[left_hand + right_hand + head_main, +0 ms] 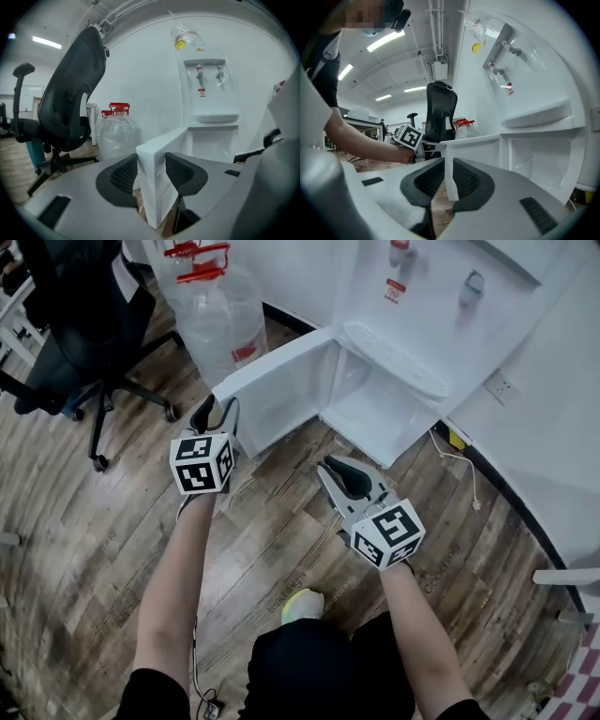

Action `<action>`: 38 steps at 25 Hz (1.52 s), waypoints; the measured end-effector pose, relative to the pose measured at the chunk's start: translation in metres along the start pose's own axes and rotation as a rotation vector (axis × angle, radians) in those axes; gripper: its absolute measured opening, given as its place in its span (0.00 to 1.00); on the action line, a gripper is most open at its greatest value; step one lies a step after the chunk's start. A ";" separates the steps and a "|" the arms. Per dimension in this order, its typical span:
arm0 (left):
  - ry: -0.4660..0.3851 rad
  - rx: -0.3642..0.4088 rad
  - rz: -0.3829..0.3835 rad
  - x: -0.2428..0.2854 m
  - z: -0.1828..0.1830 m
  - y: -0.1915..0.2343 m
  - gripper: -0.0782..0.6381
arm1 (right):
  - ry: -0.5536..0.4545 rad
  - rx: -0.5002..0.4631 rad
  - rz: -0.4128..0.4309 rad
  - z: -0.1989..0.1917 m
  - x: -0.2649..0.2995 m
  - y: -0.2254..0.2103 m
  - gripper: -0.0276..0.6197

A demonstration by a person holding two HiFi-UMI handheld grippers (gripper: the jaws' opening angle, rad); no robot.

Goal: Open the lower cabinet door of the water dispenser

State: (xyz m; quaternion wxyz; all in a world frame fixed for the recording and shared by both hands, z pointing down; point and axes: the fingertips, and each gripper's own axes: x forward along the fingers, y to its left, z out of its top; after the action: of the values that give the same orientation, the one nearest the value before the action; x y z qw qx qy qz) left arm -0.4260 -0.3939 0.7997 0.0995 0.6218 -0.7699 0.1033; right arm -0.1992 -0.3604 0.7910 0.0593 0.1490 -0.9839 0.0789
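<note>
The white water dispenser [427, 306] stands against the wall, its lower cabinet [380, 413] showing an empty white inside. The lower cabinet door [281, 395] is swung out to the left. My left gripper [217, 411] is at the door's free edge. In the left gripper view that edge [154, 187] sits between the pads [124, 174], and both press on it. My right gripper [330, 465] hovers over the floor in front of the cabinet, apart from the door. Its jaws [449, 176] stand a narrow gap apart with nothing in them; the door [473, 152] shows beyond.
Large clear water bottles [220, 315] with red caps stand left of the dispenser. A black office chair [84, 343] on castors is at the far left. A white cable [459, 460] lies on the wood floor right of the cabinet, below a wall socket [503, 387].
</note>
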 end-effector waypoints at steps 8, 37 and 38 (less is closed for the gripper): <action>0.031 0.053 0.053 0.031 0.009 0.037 0.38 | 0.010 0.007 0.010 0.000 0.016 -0.001 0.14; -0.014 0.034 -0.151 -0.104 0.019 -0.100 0.26 | -0.075 0.014 -0.113 0.042 -0.096 0.014 0.11; -0.016 0.033 -0.167 -0.109 0.020 -0.108 0.25 | -0.077 0.014 -0.119 0.043 -0.103 0.015 0.11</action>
State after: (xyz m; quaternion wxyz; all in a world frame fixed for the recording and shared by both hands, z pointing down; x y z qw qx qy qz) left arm -0.2978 -0.3195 0.7535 0.0914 0.6862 -0.7144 0.1023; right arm -0.1103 -0.3250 0.7326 0.0248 0.2108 -0.9742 0.0764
